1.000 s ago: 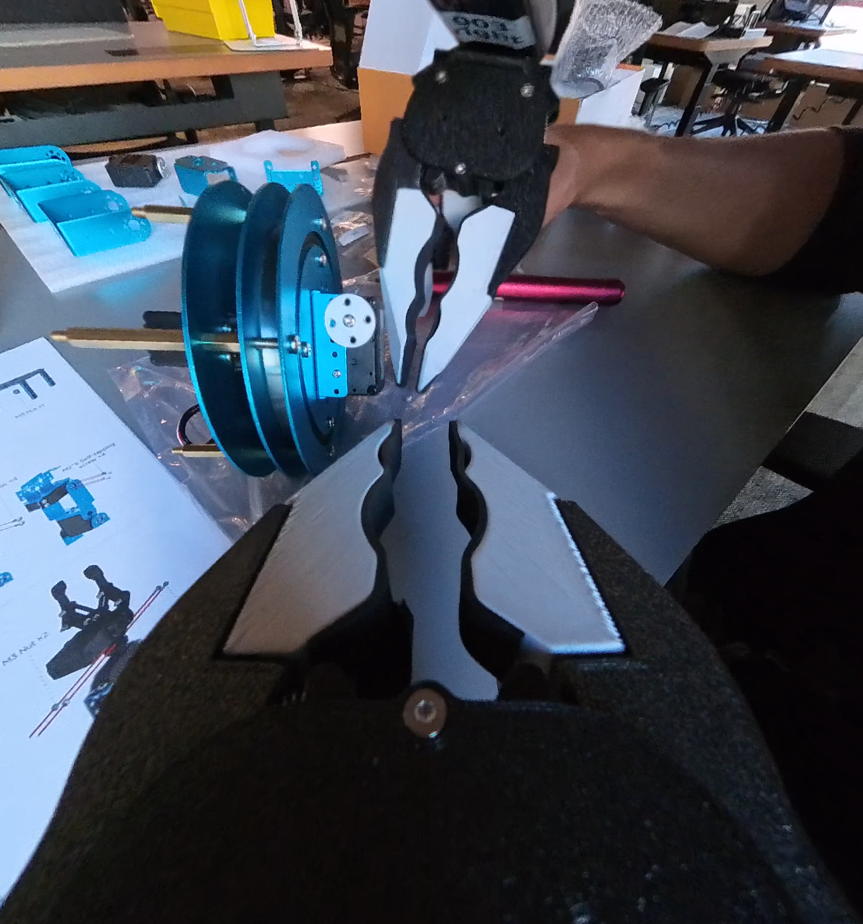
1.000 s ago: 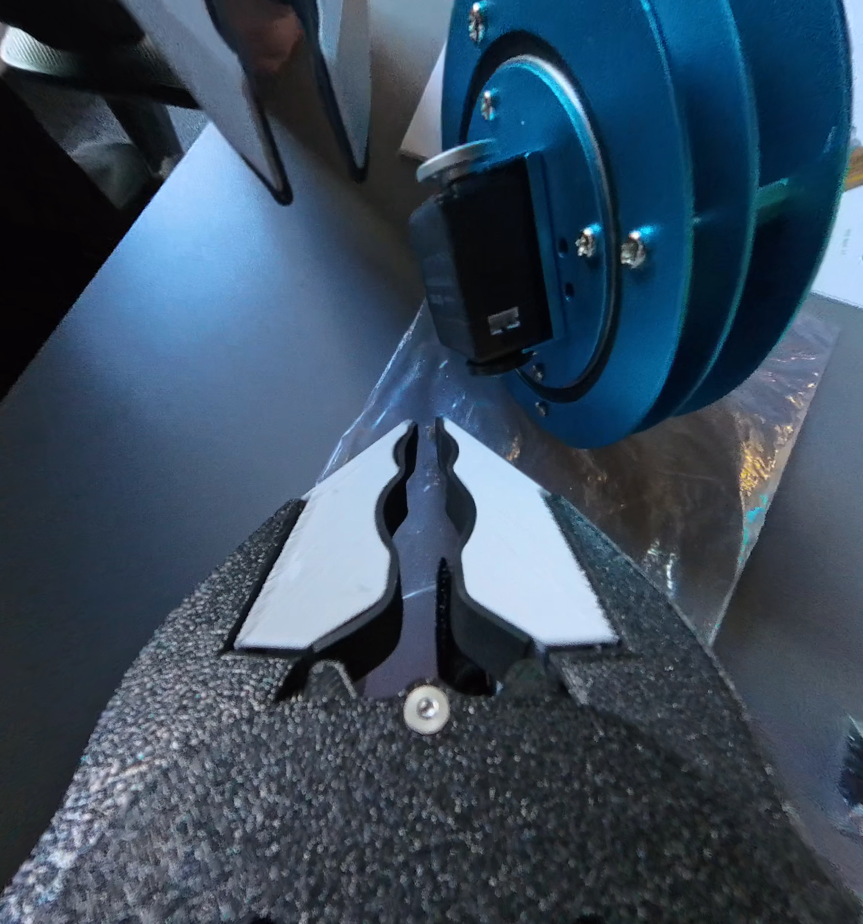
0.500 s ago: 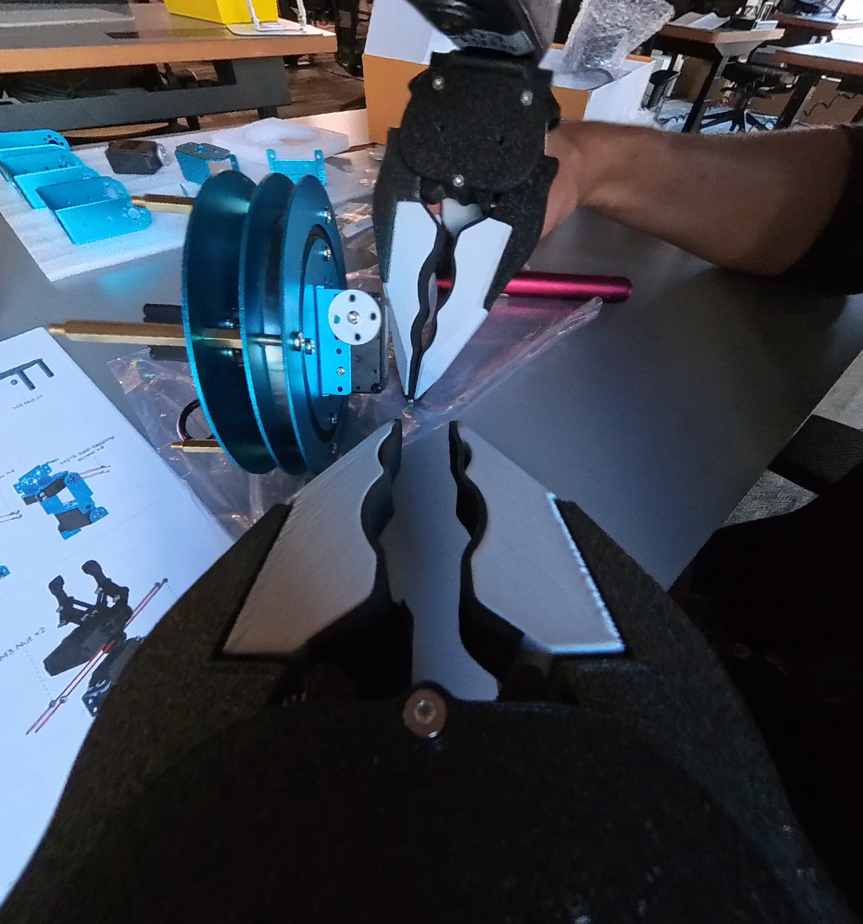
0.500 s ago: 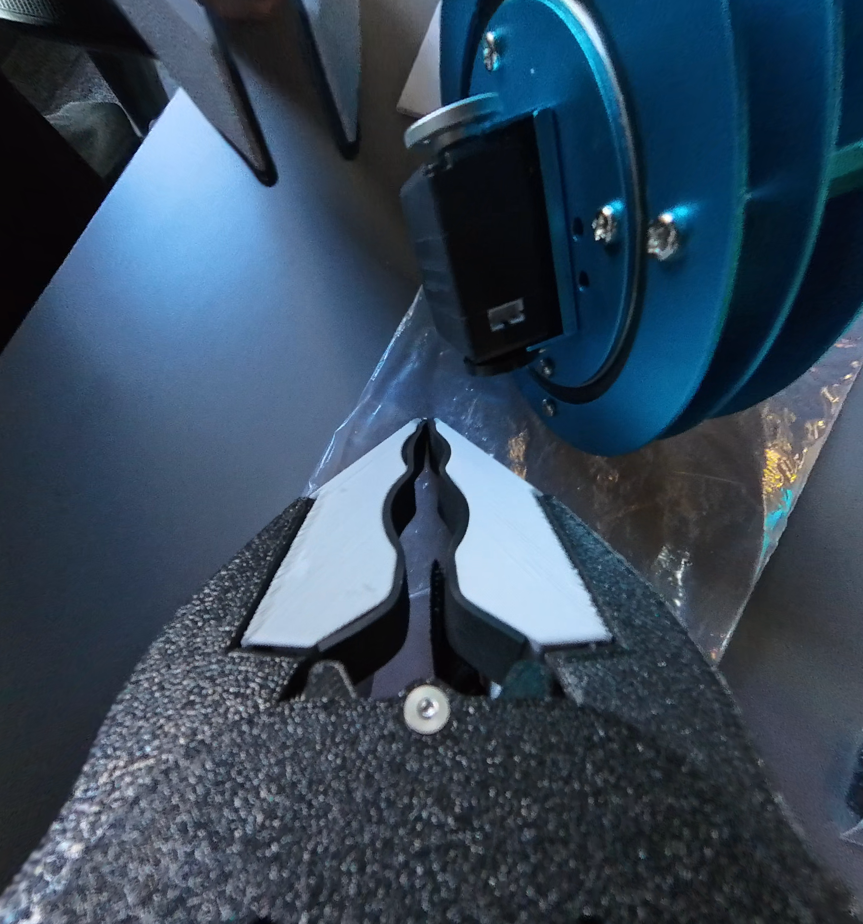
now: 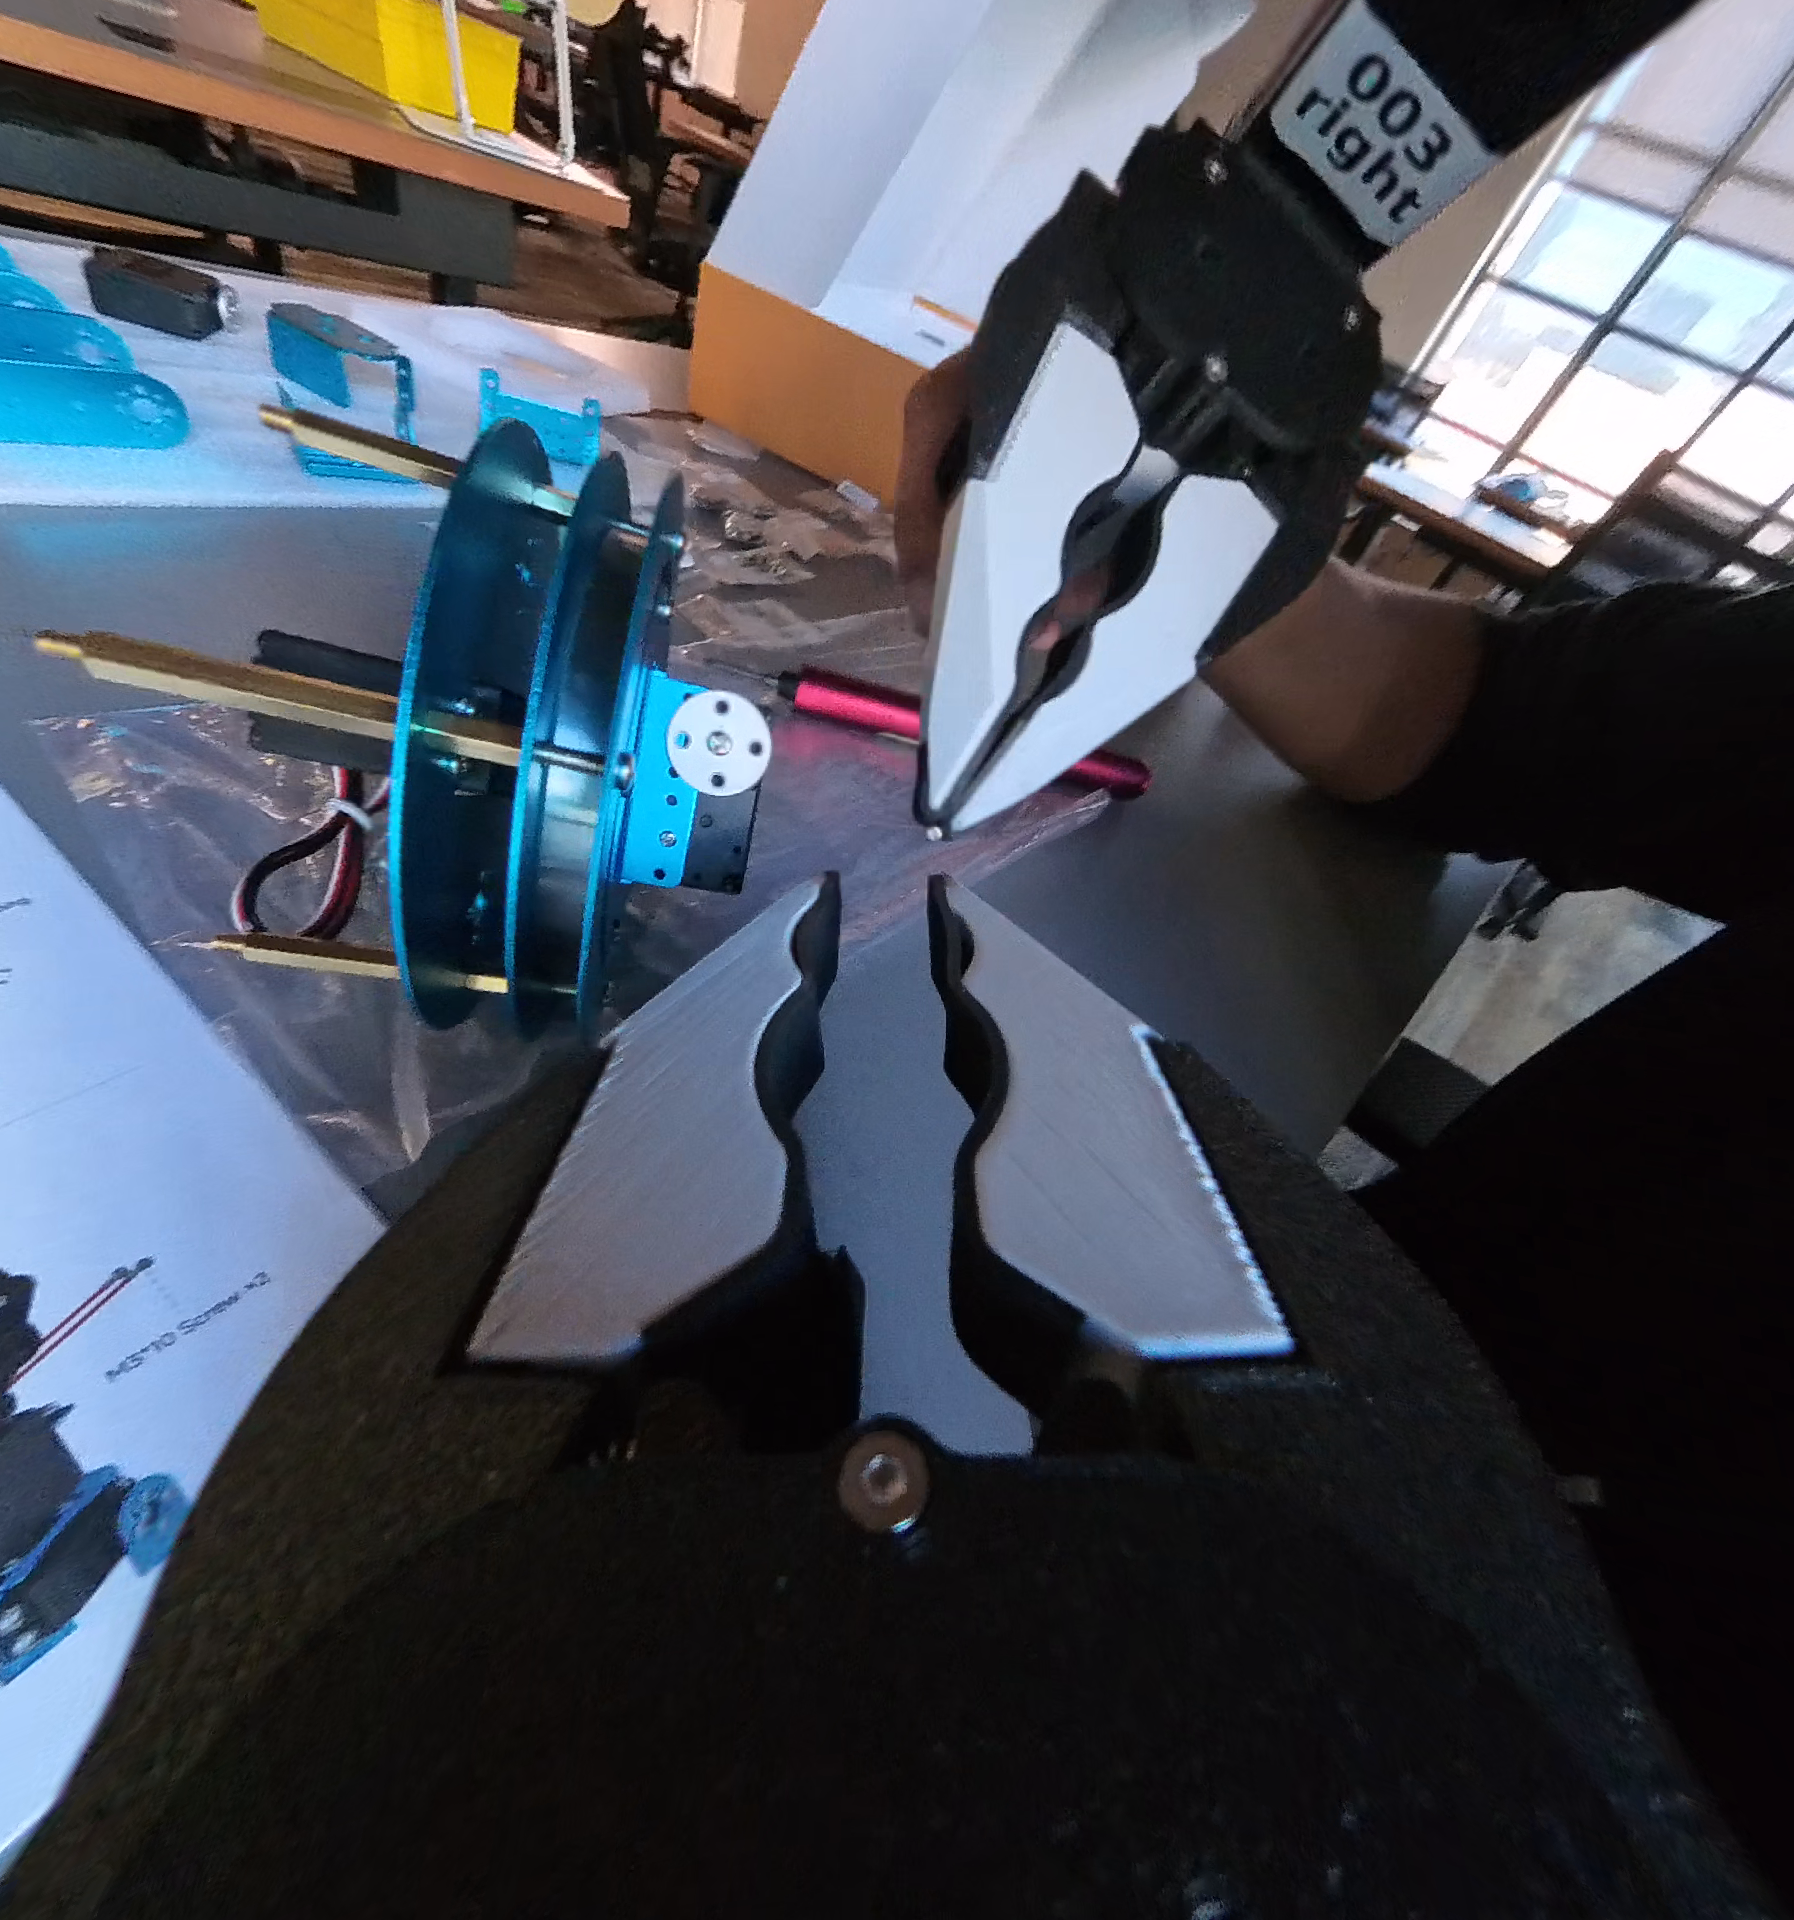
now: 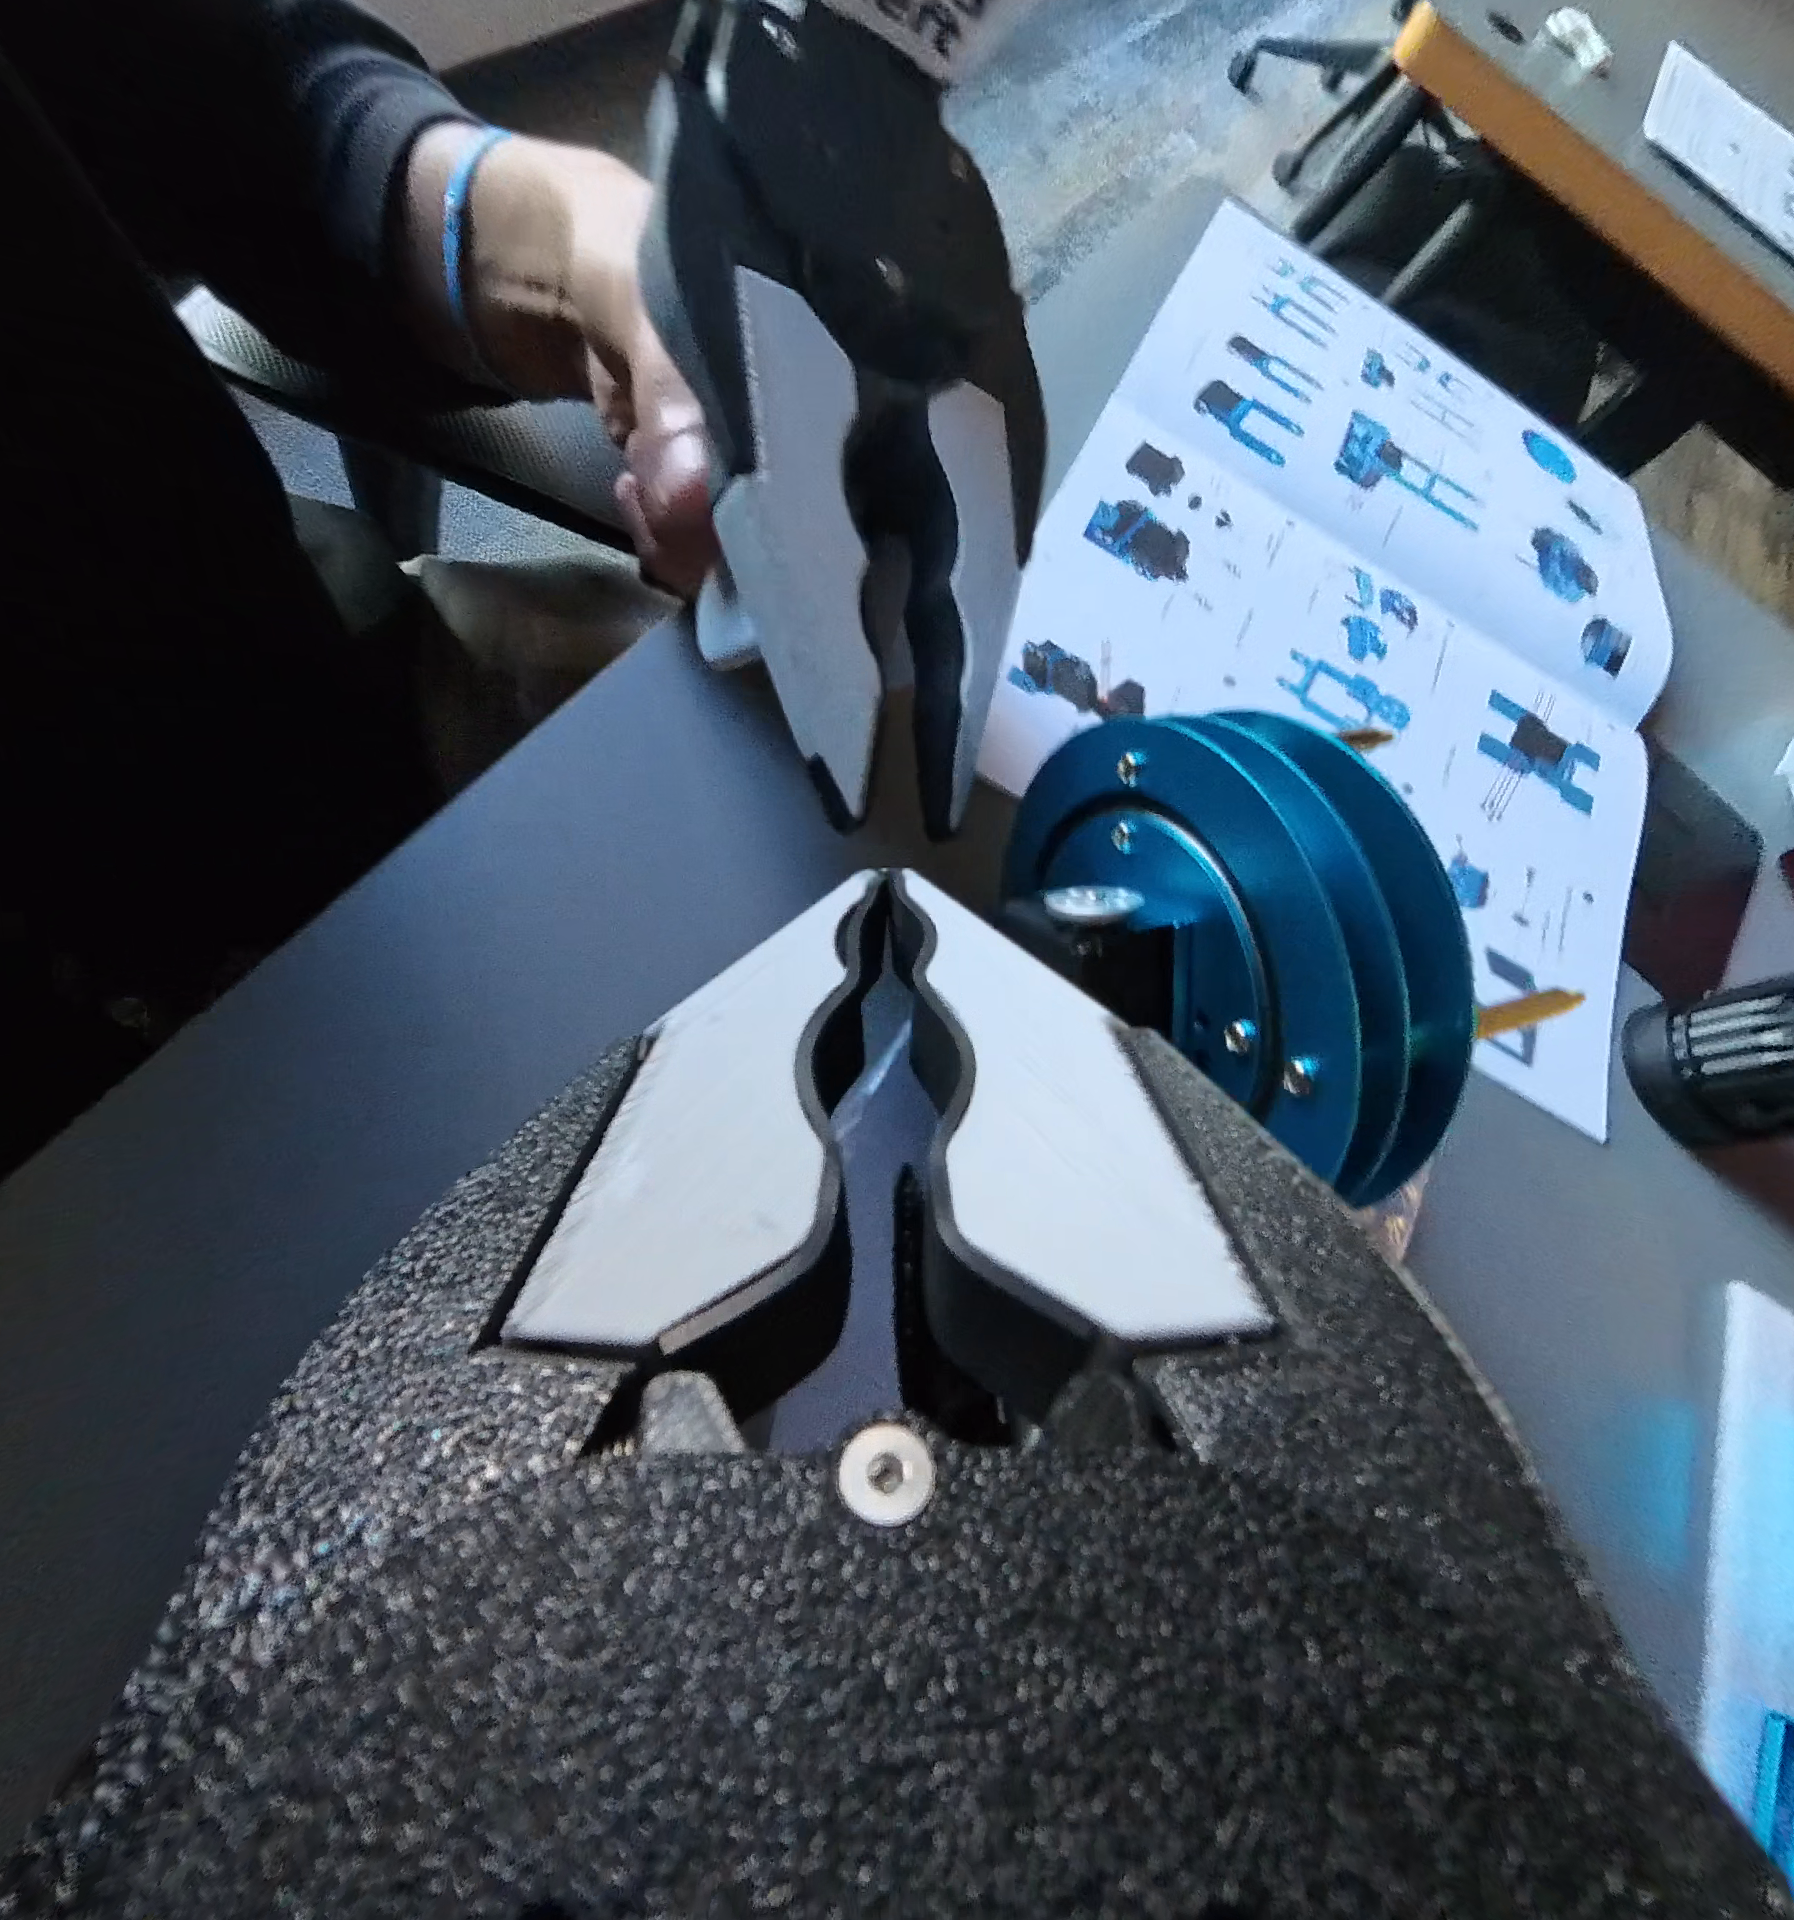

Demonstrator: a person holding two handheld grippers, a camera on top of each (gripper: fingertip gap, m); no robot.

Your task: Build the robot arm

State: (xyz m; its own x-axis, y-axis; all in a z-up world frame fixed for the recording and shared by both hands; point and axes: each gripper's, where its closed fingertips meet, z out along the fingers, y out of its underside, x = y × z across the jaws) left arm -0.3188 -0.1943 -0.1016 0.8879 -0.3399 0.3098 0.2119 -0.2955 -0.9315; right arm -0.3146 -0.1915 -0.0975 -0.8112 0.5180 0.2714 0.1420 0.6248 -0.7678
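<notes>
A blue disc assembly [image 5: 560, 727] stands on edge on a clear plastic bag [image 5: 249, 831], with a black servo [image 5: 711, 847], a white horn [image 5: 718, 744] and brass standoffs [image 5: 249, 675]. It also shows in the right wrist view [image 6: 1288, 935]. My left gripper [image 5: 882, 894] is open and empty, low over the grey table, just right of the servo. It also shows in the right wrist view [image 6: 888, 821]. My right gripper [image 6: 888, 883] is shut and raised above the bag's edge. In the left wrist view it [image 5: 940, 826] pinches a tiny pale part at its tips.
A white instruction sheet [image 5: 93, 1091] lies left of the assembly. A red rod-shaped tool [image 5: 851, 701] lies behind the right gripper. Blue brackets [image 5: 62, 384] and a cardboard box [image 5: 789, 384] sit at the back. A black ribbed handle [image 6: 1755, 1049] lies right. The table edge [image 5: 1392, 1091] is close on the right. Both grippers' tips are roughly 4 centimeters from the white horn [image 5: 718, 744].
My right gripper has closed fully at the bag's edge and lifted up and back from the assembly. My left gripper has tilted and stays open.
</notes>
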